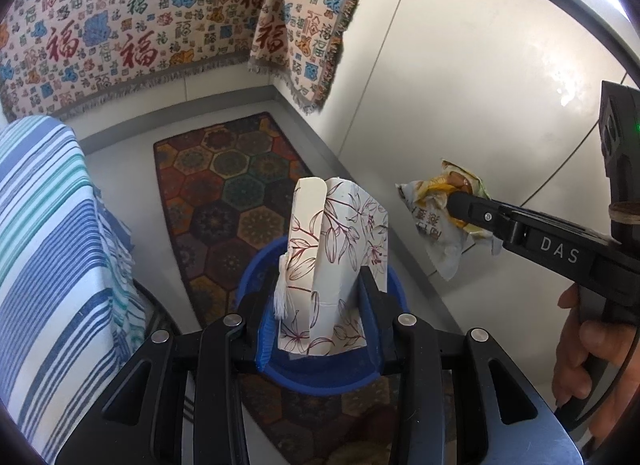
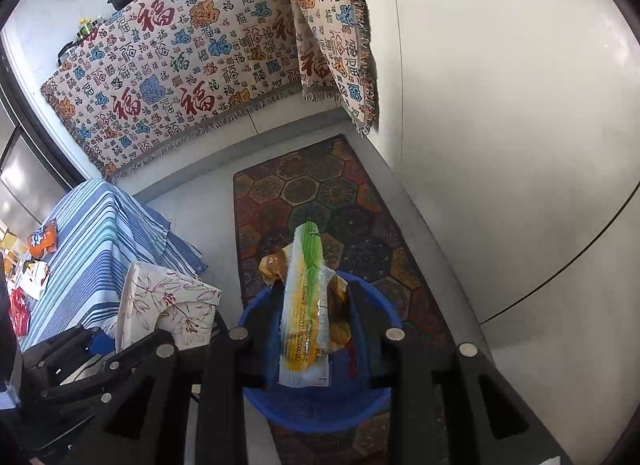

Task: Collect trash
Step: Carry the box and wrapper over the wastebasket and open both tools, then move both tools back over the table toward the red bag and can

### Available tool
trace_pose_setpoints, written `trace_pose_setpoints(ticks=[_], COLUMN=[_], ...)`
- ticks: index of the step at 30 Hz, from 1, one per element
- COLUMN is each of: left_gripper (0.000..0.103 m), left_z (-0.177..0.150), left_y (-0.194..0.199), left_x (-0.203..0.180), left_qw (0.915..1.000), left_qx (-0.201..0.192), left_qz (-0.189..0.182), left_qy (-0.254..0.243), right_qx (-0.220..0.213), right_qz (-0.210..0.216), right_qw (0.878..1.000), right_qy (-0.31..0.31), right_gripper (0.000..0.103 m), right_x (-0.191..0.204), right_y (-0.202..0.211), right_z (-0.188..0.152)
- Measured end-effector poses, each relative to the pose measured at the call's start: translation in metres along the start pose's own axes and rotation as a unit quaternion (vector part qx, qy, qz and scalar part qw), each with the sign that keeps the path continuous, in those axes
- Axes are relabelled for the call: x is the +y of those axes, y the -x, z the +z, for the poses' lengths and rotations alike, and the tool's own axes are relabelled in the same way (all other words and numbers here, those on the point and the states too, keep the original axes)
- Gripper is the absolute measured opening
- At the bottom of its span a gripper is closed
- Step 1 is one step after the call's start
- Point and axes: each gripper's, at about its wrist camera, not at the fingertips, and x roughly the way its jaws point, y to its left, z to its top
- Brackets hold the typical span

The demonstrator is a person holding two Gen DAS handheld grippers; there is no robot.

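Observation:
My left gripper [image 1: 320, 293] is shut on a white carton with a red floral print [image 1: 332, 261], held upright over the blue bin [image 1: 320, 379] on the floor. My right gripper [image 2: 312, 305] is shut on a crumpled yellow-green snack wrapper [image 2: 306, 305], also above the blue bin [image 2: 316, 405]. In the left wrist view the right gripper [image 1: 460, 205] holds that wrapper [image 1: 440, 221] to the right of the carton. In the right wrist view the carton [image 2: 168, 305] and left gripper [image 2: 86, 349] are at lower left.
A hexagon-patterned rug [image 1: 236, 193] lies under the bin. A table with a blue striped cloth [image 2: 92, 241] stands at left, with an orange packet [image 2: 42, 241] and other wrappers [image 2: 28, 285] on it. A patterned blanket [image 2: 192, 61] hangs behind. White cabinet fronts [image 2: 500, 145] are right.

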Motion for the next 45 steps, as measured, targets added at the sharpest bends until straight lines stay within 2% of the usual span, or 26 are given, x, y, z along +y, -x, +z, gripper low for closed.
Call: trace_pose_setpoints(ticks=[3, 5, 6, 9, 12, 15, 18, 20, 24, 26, 27, 31, 36, 39, 45], left_gripper=[0.038, 0.041, 0.044, 0.067, 0.068, 0.076, 0.077, 0.081, 0.086, 0.087, 0.088, 0.090, 0.092, 0.093, 0.093], left_z=[0.000, 0.000, -0.001, -0.003, -0.006, -0.009, -0.009, -0.009, -0.013, -0.017, -0.021, -0.041, -0.083, -0.113, -0.173], left_y=[-0.007, -0.015, -0.020, -0.034, -0.038, -0.023, 0.013, 0.044, 0.104, 0.131, 0.144, 0.186, 0.224, 0.238, 0.246], left_x=[-0.003, -0.004, -0.004, -0.005, -0.006, -0.006, -0.004, 0.001, 0.022, 0.036, 0.044, 0.074, 0.123, 0.158, 0.222], left_qw=[1.0000, 0.9999, 0.9998, 0.9995, 0.9995, 0.9999, 0.9996, 0.9987, 0.9960, 0.9942, 0.9931, 0.9886, 0.9813, 0.9760, 0.9650], left_qx=[0.001, 0.004, 0.007, 0.015, 0.019, 0.003, -0.028, -0.050, -0.086, -0.100, -0.106, -0.123, -0.129, -0.125, -0.096], left_qz=[-0.003, -0.012, -0.018, -0.029, -0.026, -0.013, -0.005, 0.003, 0.021, 0.039, 0.047, 0.078, 0.121, 0.152, 0.206], left_qy=[-0.006, -0.006, -0.003, -0.002, -0.004, -0.005, -0.009, -0.008, 0.005, 0.012, 0.016, 0.039, 0.075, 0.095, 0.131], right_qx=[-0.002, -0.005, -0.008, -0.014, -0.026, -0.054, -0.088, -0.110, -0.127, -0.138, -0.145, -0.168, -0.192, -0.188, -0.130], right_qz=[0.003, 0.012, 0.012, 0.012, 0.006, -0.008, 0.009, 0.021, 0.038, 0.034, 0.033, 0.060, 0.086, 0.104, 0.129], right_qw=[1.000, 1.000, 1.000, 0.999, 0.999, 0.998, 0.996, 0.994, 0.989, 0.986, 0.984, 0.974, 0.963, 0.960, 0.952], right_qy=[-0.012, -0.023, -0.026, -0.034, -0.030, -0.014, 0.004, 0.022, 0.067, 0.091, 0.103, 0.138, 0.168, 0.182, 0.244], right_gripper=[0.033, 0.045, 0.047, 0.047, 0.047, 0.047, 0.047, 0.053, 0.054, 0.072, 0.074, 0.074, 0.074, 0.074, 0.074], right_x=[-0.005, -0.010, -0.011, -0.013, -0.010, 0.000, 0.018, 0.037, 0.082, 0.107, 0.120, 0.167, 0.219, 0.249, 0.314], right_y=[-0.002, -0.002, -0.001, 0.002, 0.009, 0.023, 0.047, 0.066, 0.093, 0.102, 0.107, 0.124, 0.133, 0.129, 0.100], right_z=[0.001, 0.002, 0.002, 0.004, 0.007, 0.010, 0.011, 0.009, -0.003, -0.011, -0.014, -0.031, -0.053, -0.069, -0.116])
